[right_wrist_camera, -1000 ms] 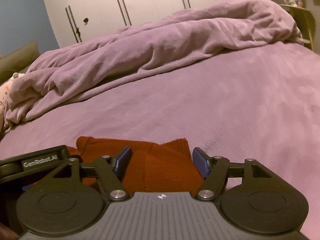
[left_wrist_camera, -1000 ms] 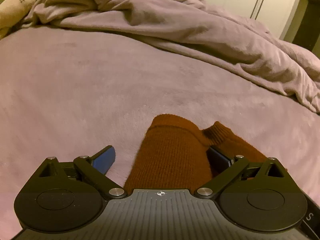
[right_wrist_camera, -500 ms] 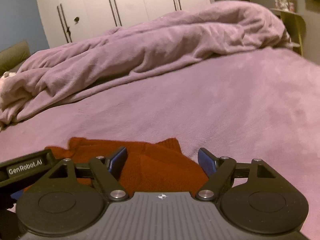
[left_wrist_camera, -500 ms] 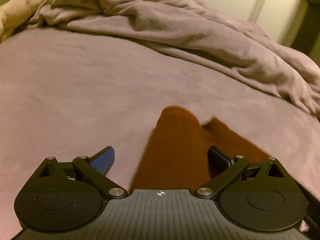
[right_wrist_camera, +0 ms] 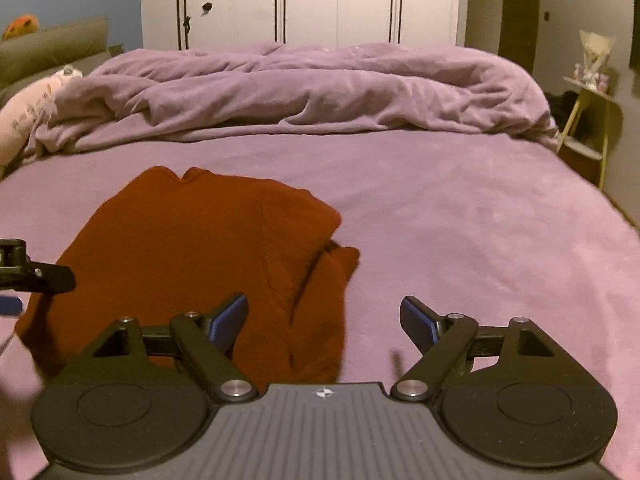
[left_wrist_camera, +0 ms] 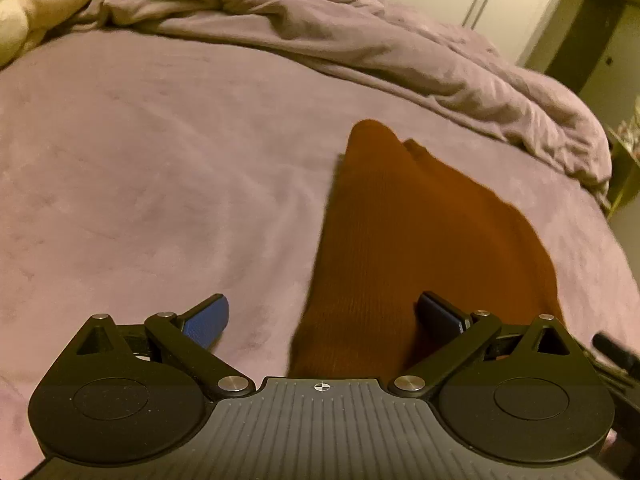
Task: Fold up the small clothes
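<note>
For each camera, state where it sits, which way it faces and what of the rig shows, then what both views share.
Left wrist: sits on the left gripper, looking down along its open fingers at the rust sweater on the purple bed.
Right wrist: sits on the right gripper, jaws just opened and empty, facing the wardrobe; the left gripper's tip shows at left.
Shared: sweater, bed, crumpled blanket.

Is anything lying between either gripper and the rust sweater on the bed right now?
Nothing visible does. The rust sweater lies flat on the purple bedspread right ahead of the right gripper and left gripper, both with jaws open. The rumpled blanket sits well behind it.
</note>
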`<state>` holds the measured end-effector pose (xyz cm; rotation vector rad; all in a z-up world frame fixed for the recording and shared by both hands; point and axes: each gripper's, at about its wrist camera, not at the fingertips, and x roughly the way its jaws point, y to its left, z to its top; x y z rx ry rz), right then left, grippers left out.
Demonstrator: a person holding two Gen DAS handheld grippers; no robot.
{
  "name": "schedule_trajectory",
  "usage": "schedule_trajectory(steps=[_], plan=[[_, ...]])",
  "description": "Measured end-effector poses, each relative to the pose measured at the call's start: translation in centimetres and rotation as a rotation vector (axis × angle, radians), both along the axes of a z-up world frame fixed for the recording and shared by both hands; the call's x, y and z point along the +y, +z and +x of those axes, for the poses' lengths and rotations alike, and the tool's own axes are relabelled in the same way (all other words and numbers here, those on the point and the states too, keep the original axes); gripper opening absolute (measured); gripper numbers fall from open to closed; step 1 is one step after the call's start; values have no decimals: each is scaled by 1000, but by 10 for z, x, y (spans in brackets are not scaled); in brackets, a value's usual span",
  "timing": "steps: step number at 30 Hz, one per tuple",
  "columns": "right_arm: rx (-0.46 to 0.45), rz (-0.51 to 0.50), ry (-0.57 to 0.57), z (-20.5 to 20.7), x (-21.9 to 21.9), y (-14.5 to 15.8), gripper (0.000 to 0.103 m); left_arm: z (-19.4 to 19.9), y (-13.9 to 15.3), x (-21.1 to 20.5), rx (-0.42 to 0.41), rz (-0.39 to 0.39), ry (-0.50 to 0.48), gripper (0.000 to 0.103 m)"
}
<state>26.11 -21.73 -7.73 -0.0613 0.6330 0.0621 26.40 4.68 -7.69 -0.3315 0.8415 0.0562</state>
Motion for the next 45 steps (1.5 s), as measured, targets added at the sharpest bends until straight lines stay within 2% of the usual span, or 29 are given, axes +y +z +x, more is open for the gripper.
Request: schedule_trajectory(steps=[2, 3, 6, 9, 10, 15, 17, 20, 24, 27, 31, 34, 40, 45], plan=[[21, -78, 33, 3, 6, -8, 93, 0, -2, 0, 17, 15, -6, 103], [38, -87, 42, 7, 6, -12, 96, -1, 2, -1, 29, 24, -3, 103], [116, -14, -7, 17, -2, 4, 97, -10, 21, -7, 54, 99, -29, 103], [106, -77, -23, -3, 3, 25, 98, -34, 27, -14, 56, 191, -60, 103], [129, -83, -17, -14, 4, 26, 98, -41, 27, -15, 62, 211, -54, 103], [316, 75, 61, -74, 0, 11, 99, -83, 22, -20, 121, 240, -64, 103], [385, 104, 61, -95, 1, 5, 99, -96, 23, -21, 129, 260, -73, 103], [420, 107, 52, -115, 4, 7, 99, -108, 31, -22, 127, 305, -88, 103], [404, 89, 40, -121, 11, 23, 99, -109, 48, -26, 99, 348, -86, 103], [368, 97, 19, -119, 18, 44, 99, -104, 60, -29, 101, 341, -102, 103], [307, 41, 42, -113, 33, 69, 99, -98, 71, -34, 95, 346, -115, 103], [300, 10, 48, -107, 41, 79, 99, -95, 75, -37, 93, 364, -120, 103], [298, 21, 4, -98, 45, 88, 99, -93, 80, -39, 77, 380, -132, 103], [318, 40, -44, -92, 40, 82, 99, -90, 78, -40, 77, 375, -141, 103]])
